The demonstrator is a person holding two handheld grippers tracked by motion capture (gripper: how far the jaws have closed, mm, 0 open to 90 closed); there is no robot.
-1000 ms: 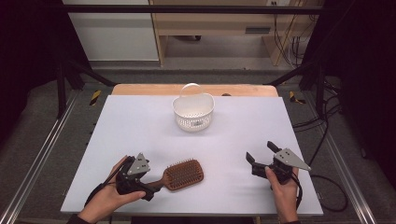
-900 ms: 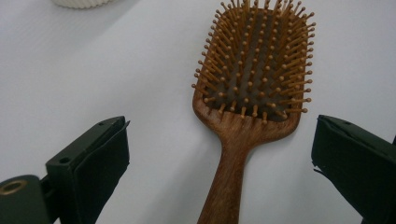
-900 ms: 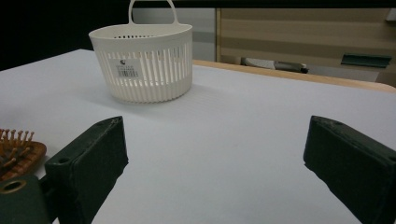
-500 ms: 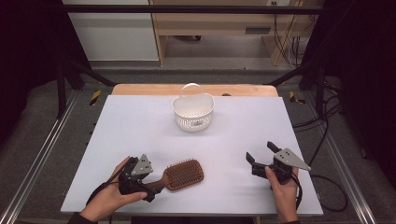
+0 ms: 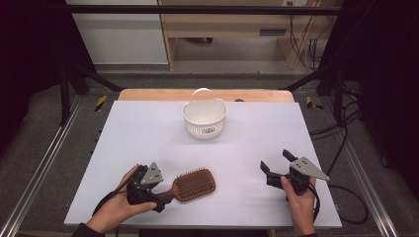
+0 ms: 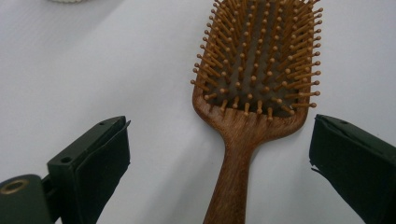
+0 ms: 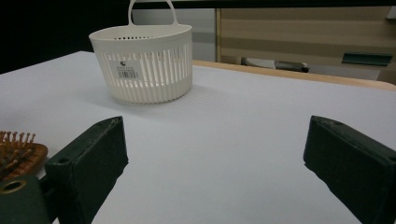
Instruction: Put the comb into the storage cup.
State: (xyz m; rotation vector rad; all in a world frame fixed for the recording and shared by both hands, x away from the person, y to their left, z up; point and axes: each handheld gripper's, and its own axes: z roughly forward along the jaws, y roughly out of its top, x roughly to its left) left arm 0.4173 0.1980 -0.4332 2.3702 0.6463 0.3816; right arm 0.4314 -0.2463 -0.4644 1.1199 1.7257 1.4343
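A wooden paddle hairbrush (image 5: 196, 184) lies bristles up near the table's front, with its handle pointing left. My left gripper (image 5: 160, 194) is at that handle, held by a hand. In the left gripper view the left gripper (image 6: 218, 123) is open, its jaws wide apart on either side of the hairbrush (image 6: 254, 70) handle and not touching it. My right gripper (image 5: 275, 161) is open at the front right, above the bare table. In the right gripper view the right gripper (image 7: 215, 140) has nothing between its jaws, and the hairbrush (image 7: 16, 151) edge shows at far left.
A white slotted basket (image 5: 204, 118) with a loop handle stands at the back middle of the white tabletop (image 5: 148, 133); the basket (image 7: 144, 65) is ahead of the right gripper. Cables (image 5: 341, 197) trail off the table's right side. Metal frame rails flank both sides.
My left hand and gripper have shifted slightly at the brush handle. The hairbrush, basket and right gripper have stayed put.
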